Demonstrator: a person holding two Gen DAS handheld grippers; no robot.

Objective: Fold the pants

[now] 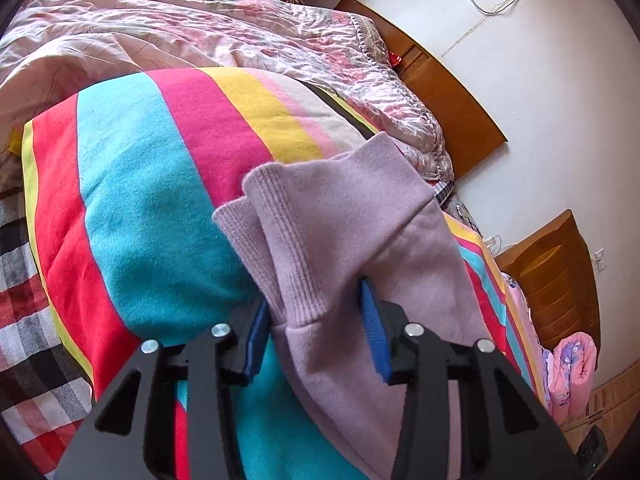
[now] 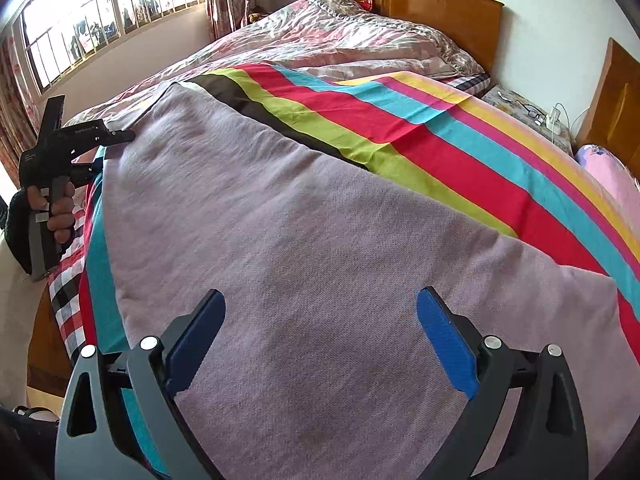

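My left gripper [image 1: 316, 332] points down at a slant, blue pads [image 1: 374, 332] pinched on the ribbed cuffs of the pants [image 1: 344, 216], fabric bunched between the jaws. My right gripper [image 2: 320, 344] also tilts down, jaws spread wide, nothing between the pads. From the right wrist view, my left hand [image 2: 60, 208] wraps the left gripper's handle, fingers curled round it.

Striped blanket [image 2: 460, 152] spread over bed, pink floral quilt [image 2: 340, 40] bunched toward wooden headboard [image 2: 448, 12], w/ plaid sheet [image 1: 24, 312] at edge, barred window [image 2: 100, 12] left, wooden nightstand [image 1: 560, 280] beside white wall.
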